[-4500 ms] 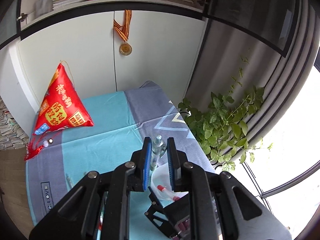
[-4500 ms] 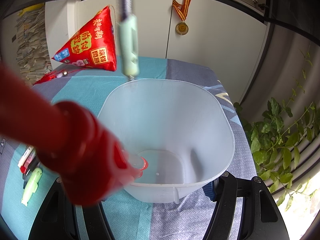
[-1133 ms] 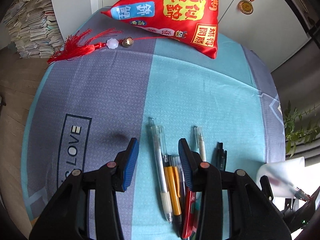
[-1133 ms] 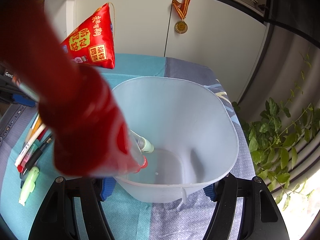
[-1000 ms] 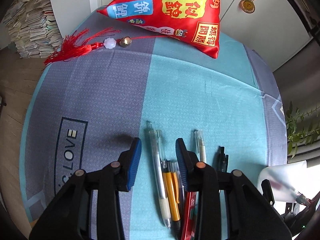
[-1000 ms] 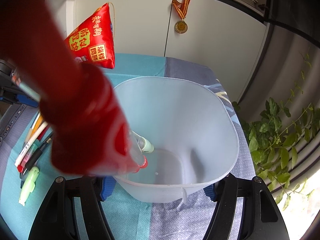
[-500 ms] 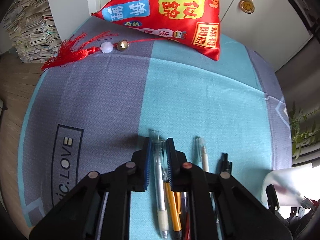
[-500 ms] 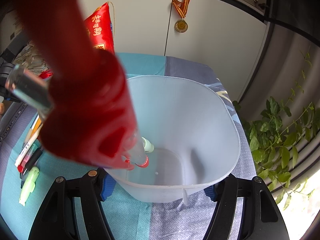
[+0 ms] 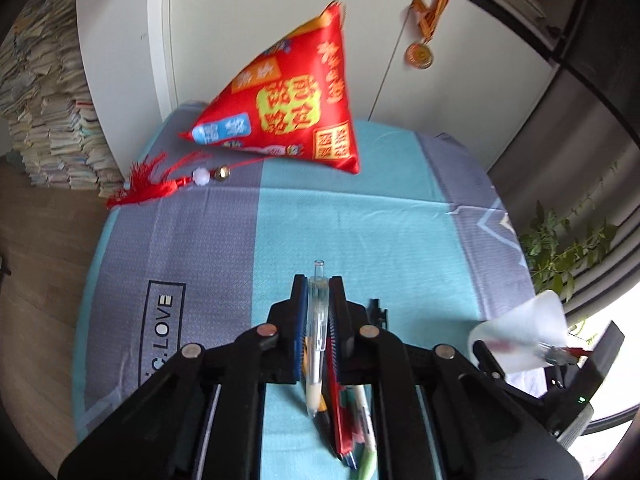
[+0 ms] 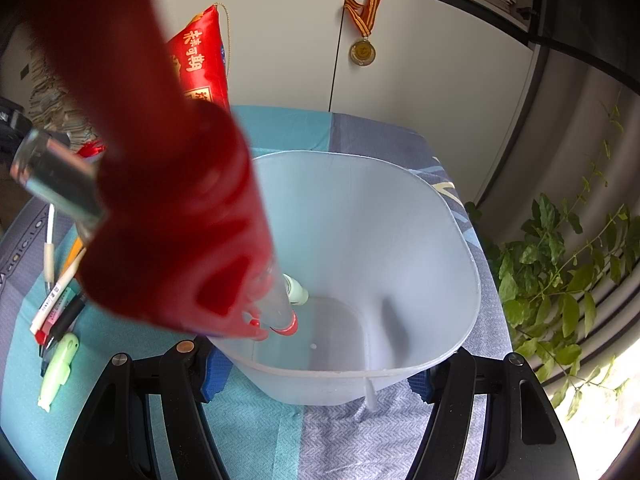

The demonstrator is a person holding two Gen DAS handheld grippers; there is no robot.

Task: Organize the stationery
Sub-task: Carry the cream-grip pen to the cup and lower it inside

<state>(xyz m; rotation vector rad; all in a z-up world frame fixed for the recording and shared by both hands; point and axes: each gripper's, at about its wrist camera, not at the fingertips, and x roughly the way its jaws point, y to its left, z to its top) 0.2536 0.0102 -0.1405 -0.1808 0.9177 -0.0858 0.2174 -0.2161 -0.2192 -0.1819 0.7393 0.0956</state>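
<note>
My left gripper (image 9: 318, 286) is shut on a clear white pen (image 9: 317, 336) and holds it above the table, pointing forward. Several more pens (image 9: 347, 416) lie on the teal cloth under it. My right gripper (image 10: 316, 374) is shut on the white translucent plastic cup (image 10: 400, 264), its blue pads pressing both sides of the base. A red pen (image 10: 176, 216) leans out of the cup close to the lens, and a green-tipped pen (image 10: 295, 290) sits inside. The cup also shows in the left wrist view (image 9: 524, 332).
A red triangular cushion (image 9: 288, 116) with a tassel (image 9: 160, 184) stands at the table's back. Loose pens (image 10: 60, 292) and a green highlighter (image 10: 58, 372) lie left of the cup. A potted plant (image 10: 560, 272) stands right of the table. A medal (image 10: 362, 52) hangs on the cabinet.
My left gripper closed on the clear white pen and lifted it off the cloth, tilting the view up. The right gripper kept hold of the cup.
</note>
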